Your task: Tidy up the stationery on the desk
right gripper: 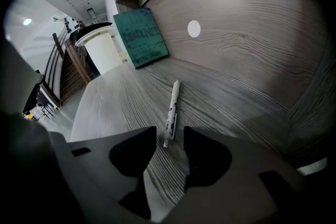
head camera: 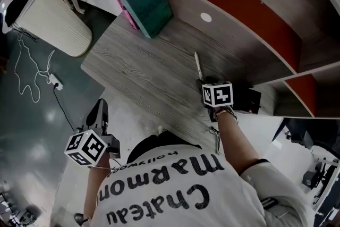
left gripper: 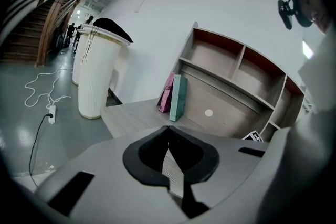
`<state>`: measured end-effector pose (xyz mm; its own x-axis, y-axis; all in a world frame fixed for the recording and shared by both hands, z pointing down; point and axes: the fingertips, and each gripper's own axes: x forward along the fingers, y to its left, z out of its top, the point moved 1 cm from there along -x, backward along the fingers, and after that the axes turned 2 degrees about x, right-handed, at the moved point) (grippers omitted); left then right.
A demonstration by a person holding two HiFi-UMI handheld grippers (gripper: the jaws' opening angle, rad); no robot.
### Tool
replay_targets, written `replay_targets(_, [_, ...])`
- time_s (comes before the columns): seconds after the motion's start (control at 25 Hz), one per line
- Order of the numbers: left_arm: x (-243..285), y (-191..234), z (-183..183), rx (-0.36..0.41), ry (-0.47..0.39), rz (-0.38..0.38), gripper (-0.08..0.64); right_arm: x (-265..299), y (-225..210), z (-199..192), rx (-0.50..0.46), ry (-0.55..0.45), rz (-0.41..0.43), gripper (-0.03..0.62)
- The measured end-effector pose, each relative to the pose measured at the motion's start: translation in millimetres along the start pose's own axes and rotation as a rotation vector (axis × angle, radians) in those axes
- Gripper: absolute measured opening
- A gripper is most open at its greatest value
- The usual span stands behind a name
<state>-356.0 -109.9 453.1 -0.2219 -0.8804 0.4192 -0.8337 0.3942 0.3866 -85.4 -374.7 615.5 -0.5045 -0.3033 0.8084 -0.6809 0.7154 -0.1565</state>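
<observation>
A: Start close in. How is the left tool?

B: It is held off the front edge of the bench, near the front left corner, over the floor. Its own view shows the two jaws brought together at the tips, with nothing between them.

A: And the right tool?

B: Over the bench, right of the middle, tilted downward. Its jaws stand wide apart. The near end of the pen sits in the gap between the tips, but neither pad touches it, so the tool has hold of nothing.

A: Where does the pen lie?

B: Flat on the wood, about halfway between the front edge and the back panel, its length running away from the tool toward the back. It is white with dark print on the barrel.

A: Farther back?

B: At the back left corner a teal book leans, with a pink book touching it on the side nearer the bench's left end. A small round white cap sits in the back panel, and open shelves rise above it.

A: Beyond the bench?

B: A white ribbed bin with a dark liner stands on the floor past the left end. A power strip with a looping white cable lies near it.
</observation>
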Motion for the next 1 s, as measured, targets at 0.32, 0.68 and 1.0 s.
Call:
replay_targets(0.32, [-4.6, 3.7, -7.4, -0.006, 0.008, 0.008, 0.015, -0.5, -15.1, 0.1, 0.024, -0.028, -0.056, 0.071])
replay_targets(0.68, [-10.5, 7.8, -3.4, -0.005, -0.008, 0.010, 0.015, -6.0, -12.8, 2.7, 0.057, -0.046, -0.048, 0.067])
replay_targets(1.0, [-11.4, 8.8, 0.8, 0.001, -0.017, -0.006, 0.015, -18.5, -10.0, 12.9, 0.123, -0.121, -0.028, 0.064])
